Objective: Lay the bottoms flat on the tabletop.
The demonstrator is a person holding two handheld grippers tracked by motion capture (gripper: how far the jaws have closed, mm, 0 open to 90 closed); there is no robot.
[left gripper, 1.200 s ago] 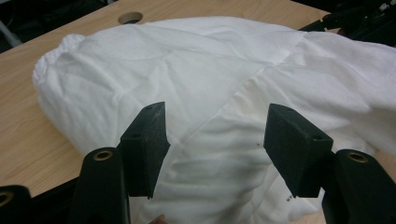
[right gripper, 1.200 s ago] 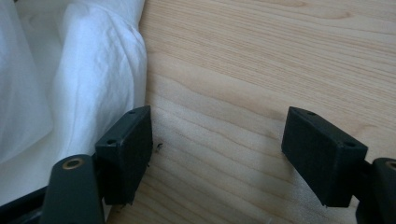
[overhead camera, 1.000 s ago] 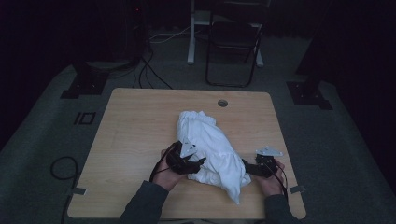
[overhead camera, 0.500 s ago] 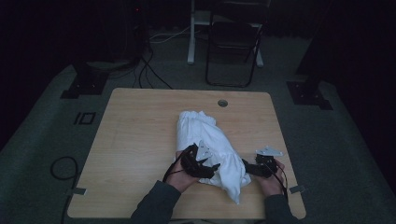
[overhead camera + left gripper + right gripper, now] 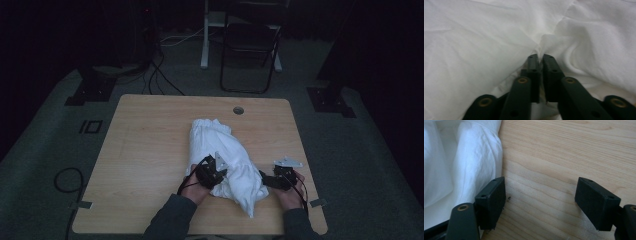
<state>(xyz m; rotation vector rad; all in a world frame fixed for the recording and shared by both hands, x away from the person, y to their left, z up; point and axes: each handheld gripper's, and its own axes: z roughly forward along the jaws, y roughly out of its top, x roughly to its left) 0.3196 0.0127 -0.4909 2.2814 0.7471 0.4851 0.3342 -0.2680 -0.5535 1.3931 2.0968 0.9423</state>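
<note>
You have one white cloth [image 5: 225, 162] on one wooden table [image 5: 145, 155] and a gripper in each hand. The cloth is a crumpled, bunched heap, wrinkled all over, lying right of the table's middle and running toward your near edge. Your left gripper [image 5: 540, 58] has just been closing, and its jaws now pinch a fold of the cloth between them. Your right gripper [image 5: 540, 196] stands wide open over bare wood, holding nothing, with one jaw just beside the cloth's edge. The table's left half and far side lie open; your right hand [image 5: 290, 187] sits near the right edge.
</note>
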